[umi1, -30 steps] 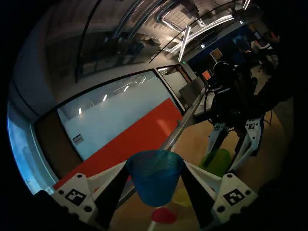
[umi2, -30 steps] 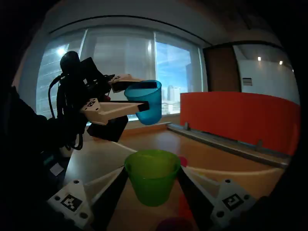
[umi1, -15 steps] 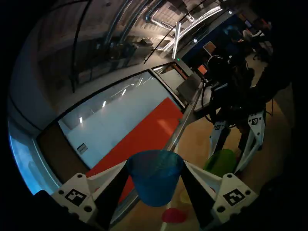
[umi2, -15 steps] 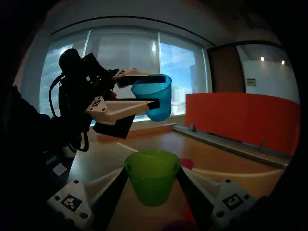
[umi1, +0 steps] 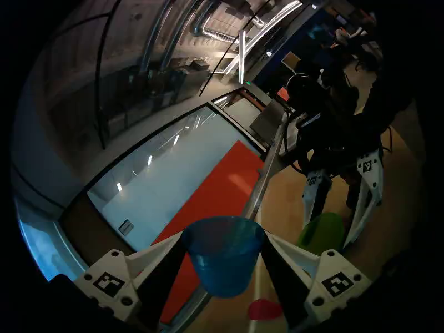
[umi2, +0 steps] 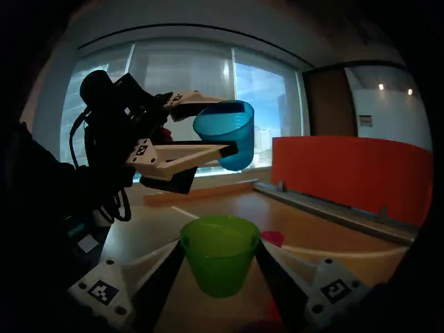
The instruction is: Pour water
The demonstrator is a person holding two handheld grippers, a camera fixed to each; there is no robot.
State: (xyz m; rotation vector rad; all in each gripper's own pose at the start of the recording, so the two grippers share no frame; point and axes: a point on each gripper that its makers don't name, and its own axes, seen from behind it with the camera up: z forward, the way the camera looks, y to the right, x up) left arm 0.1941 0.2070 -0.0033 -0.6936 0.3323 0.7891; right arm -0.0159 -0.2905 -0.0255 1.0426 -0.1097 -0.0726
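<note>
The left gripper (umi2: 225, 126) has its jaws clamped mid-wall on the blue plastic cup (umi2: 227, 139), which is raised and tipped towards the green plastic cup (umi2: 220, 272). The right gripper (umi2: 220, 244) pinches the green cup's tapered sides above the wooden bench (umi2: 311, 222). Both cups look light, smooth, thin-walled and slippery, best held gently below the rim. I cannot tell whether there is water inside.

Open air between tilted blue cup (umi2: 225, 133) and green cup (umi2: 220, 255) (orange partition (umi2: 355, 172) well apart)
</note>
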